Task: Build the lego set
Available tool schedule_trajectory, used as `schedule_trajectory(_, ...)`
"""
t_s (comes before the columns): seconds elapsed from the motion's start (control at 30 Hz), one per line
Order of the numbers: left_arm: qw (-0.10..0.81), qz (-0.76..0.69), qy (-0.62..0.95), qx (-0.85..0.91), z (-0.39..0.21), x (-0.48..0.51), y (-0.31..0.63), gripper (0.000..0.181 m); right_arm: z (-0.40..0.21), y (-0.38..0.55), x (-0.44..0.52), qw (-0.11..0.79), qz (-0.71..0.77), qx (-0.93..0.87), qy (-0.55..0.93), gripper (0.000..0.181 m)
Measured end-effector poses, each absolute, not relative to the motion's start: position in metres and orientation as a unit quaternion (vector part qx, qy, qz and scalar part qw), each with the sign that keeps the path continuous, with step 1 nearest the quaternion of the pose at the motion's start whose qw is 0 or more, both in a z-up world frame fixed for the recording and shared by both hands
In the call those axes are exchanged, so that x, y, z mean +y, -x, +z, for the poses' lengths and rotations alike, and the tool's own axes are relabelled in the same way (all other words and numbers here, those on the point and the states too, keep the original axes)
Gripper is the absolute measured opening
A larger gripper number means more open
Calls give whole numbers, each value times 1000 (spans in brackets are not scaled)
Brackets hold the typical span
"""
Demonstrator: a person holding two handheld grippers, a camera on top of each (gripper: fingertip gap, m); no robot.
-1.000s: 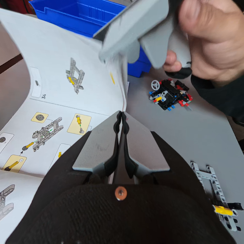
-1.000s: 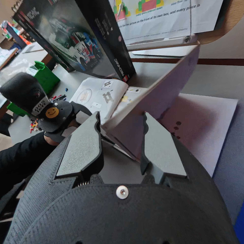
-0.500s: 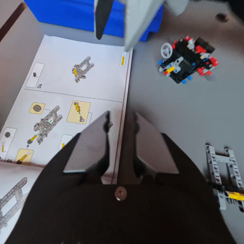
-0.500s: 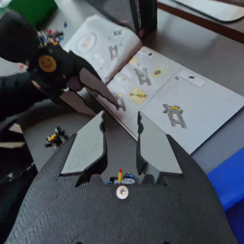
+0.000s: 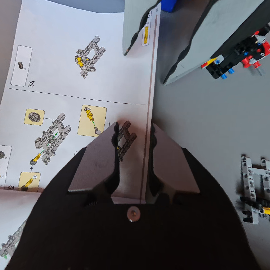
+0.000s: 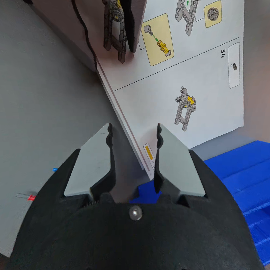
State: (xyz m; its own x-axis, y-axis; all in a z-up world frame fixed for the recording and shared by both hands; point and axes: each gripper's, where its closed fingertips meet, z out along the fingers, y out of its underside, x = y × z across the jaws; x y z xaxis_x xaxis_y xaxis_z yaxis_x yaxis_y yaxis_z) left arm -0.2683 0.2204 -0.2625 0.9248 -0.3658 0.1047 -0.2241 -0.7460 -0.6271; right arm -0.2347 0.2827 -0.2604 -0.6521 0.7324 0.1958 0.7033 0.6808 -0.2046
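Your left gripper (image 5: 134, 127) hangs over the long edge of the open instruction booklet (image 5: 81, 81) that lies flat on the grey desk (image 5: 197, 116), its jaws parted a moderate way and holding nothing. Your right gripper (image 6: 134, 126) faces it from the far end of the same edge, jaws likewise parted and empty, straddling the page's corner. A black, red and blue lego assembly (image 5: 239, 58) sits on the desk partly behind your right gripper's fingers. A grey beam frame (image 5: 254, 190) with a yellow piece lies near your left gripper. A blue bin (image 6: 241, 182) stands just beside the booklet's corner.
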Motion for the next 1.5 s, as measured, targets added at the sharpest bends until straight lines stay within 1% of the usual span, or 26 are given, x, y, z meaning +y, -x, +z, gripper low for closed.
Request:
schedule_trajectory(0.53,335,-153,916,159,-261,219,269,41,-264,229,289,120,24,-916,383,57)
schedule_trajectory(0.63,336,-154,915,160,-261,218,269,41,-263,228,287,115,27,-920,374,54)
schedule_trajectory(0.7,338,-157,914,160,-261,218,269,41,-265,228,291,112,15,-921,372,48)
schedule_trajectory(0.73,339,-157,914,160,-261,218,269,41,-265,229,293,113,7,-922,371,41)
schedule_trajectory(0.8,340,-157,913,160,-261,218,269,41,-265,229,295,111,0,-923,369,39)
schedule_trajectory(0.83,340,-156,913,161,-261,217,269,41,-264,228,293,105,0,-925,366,35)
schedule_trajectory(0.87,340,-153,914,163,-261,217,270,41,-263,226,290,101,1,-928,358,25)
schedule_trajectory(0.9,340,-148,914,164,-260,216,270,41,-260,226,288,107,0,-931,350,19)
schedule_trajectory(1.03,363,-131,906,172,-251,221,262,45,-248,229,286,140,3,-932,334,11)
schedule_trajectory(1.17,352,-113,912,176,-255,227,264,43,-248,230,291,122,22,-922,366,20)
schedule_trajectory(1.2,346,-118,914,174,-258,227,265,45,-250,230,292,119,23,-922,367,24)
schedule_trajectory(1.3,346,-128,914,171,-261,226,264,49,-255,227,295,117,16,-923,366,26)
schedule_trajectory(1.4,349,-132,911,174,-261,225,262,57,-258,226,296,118,16,-923,367,26)
schedule_trajectory(1.5,349,-127,912,176,-262,227,263,57,-259,225,295,110,22,-921,374,25)
